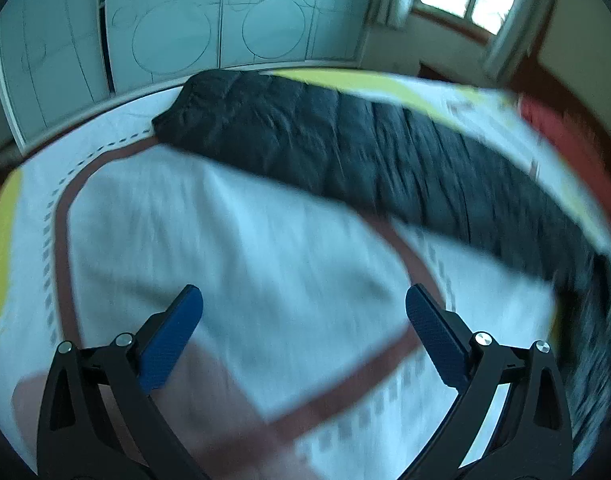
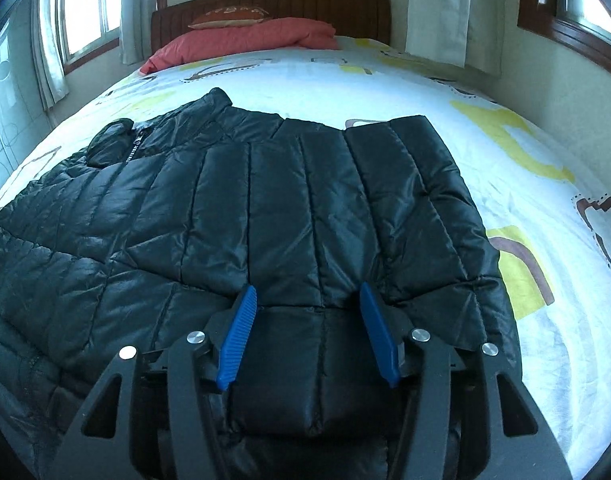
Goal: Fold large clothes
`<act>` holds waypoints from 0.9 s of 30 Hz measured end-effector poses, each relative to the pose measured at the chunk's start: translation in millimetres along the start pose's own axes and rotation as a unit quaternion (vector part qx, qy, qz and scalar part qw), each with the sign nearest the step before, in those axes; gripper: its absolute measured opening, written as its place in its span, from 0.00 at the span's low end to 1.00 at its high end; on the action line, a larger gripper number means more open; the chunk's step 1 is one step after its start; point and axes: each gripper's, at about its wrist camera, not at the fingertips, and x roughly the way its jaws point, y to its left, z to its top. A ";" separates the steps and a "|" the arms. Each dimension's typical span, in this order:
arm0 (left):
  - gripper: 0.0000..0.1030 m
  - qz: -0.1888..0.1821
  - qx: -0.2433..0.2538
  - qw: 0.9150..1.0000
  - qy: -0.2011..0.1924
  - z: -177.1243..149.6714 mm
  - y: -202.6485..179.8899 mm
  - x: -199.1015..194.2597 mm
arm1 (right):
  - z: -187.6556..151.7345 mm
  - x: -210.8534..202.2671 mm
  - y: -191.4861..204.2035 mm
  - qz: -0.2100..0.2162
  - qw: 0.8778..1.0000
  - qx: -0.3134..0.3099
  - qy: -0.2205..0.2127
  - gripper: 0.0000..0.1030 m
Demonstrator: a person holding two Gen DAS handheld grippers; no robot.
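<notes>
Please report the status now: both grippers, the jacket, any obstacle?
Left gripper open, empty, over bedsheet. Right gripper open, jaws astride jacket fold. Jacket lies partly folded. No obstacle seen.

No legible text; pillow (image 2: 229,16) print too blurry to read.

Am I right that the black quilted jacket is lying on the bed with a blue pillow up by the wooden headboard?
Not quite: the pillow is red, not blue, as the right wrist view shows. The black quilted jacket does lie on the bed, by the wooden headboard.
</notes>
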 end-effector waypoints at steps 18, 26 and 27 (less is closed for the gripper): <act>0.06 -0.007 -0.139 0.987 -0.077 99.2 66.4 54.1 | -2.2 -1.2 -0.7 -0.004 1.000 -0.004 -0.006 0.53; 0.04 -0.062 -0.021 0.987 -0.148 92.3 -26.4 -2.7 | -2.3 -1.1 -0.6 -0.003 1.000 -0.005 -0.006 0.53; 0.04 -0.080 0.007 0.984 -0.157 87.4 -49.9 -13.2 | -2.4 -1.1 -0.7 -0.003 1.000 -0.004 -0.006 0.53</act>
